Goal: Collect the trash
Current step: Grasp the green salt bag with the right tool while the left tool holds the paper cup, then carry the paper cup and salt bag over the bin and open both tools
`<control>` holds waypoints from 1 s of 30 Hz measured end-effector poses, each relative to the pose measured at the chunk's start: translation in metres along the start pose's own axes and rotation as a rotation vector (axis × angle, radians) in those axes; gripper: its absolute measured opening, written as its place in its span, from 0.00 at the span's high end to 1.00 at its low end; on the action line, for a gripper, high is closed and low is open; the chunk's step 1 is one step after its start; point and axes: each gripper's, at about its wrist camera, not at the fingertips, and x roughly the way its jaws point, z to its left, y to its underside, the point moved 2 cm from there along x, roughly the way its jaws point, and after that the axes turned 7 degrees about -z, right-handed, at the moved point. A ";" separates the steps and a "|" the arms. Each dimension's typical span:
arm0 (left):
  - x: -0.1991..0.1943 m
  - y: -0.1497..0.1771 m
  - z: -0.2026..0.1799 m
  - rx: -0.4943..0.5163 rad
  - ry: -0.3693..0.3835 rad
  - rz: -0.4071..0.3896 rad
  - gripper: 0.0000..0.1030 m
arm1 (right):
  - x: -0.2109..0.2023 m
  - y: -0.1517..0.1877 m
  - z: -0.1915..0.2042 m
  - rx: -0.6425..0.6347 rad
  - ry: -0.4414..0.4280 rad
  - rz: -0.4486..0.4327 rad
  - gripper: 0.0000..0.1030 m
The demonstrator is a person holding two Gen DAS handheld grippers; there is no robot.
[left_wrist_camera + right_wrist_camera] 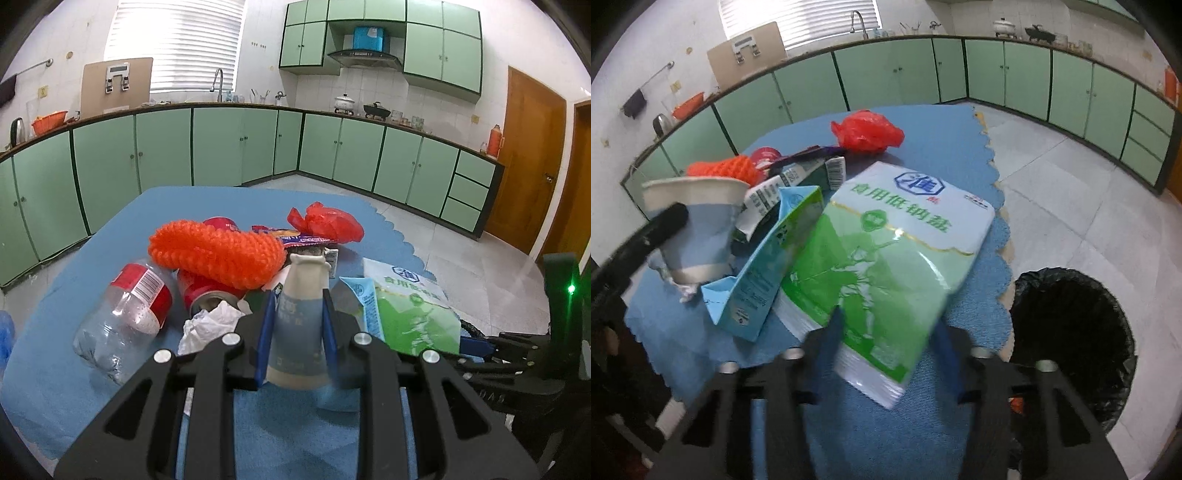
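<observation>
The left gripper (297, 325) is clamped on a crumpled paper cup (299, 328), its blue pads pressing both sides of the cup, which stands upright on the blue table mat (74, 369). Just left of those fingers lies a wad of white tissue (210, 325), with a red can (203, 291) behind it and a clear plastic bottle (125, 317) further left, on its side. Beyond the fingertips sits an orange knitted scrubber (218, 251), and further out a red plastic bag (328, 221). The right gripper (886, 339) straddles the near end of a green and white salt bag (886, 258) lying flat on the mat; whether its pads actually press the bag cannot be told through the blur. Left of those fingers rests a flattened light blue carton (768, 266). To their right, off the table edge, stands a black-lined trash bin (1071, 343) on the tiled floor.
</observation>
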 end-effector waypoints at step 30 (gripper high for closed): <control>-0.013 -0.035 -0.045 0.063 0.069 -0.104 0.78 | -0.086 -0.046 0.000 -0.055 0.030 -0.215 0.98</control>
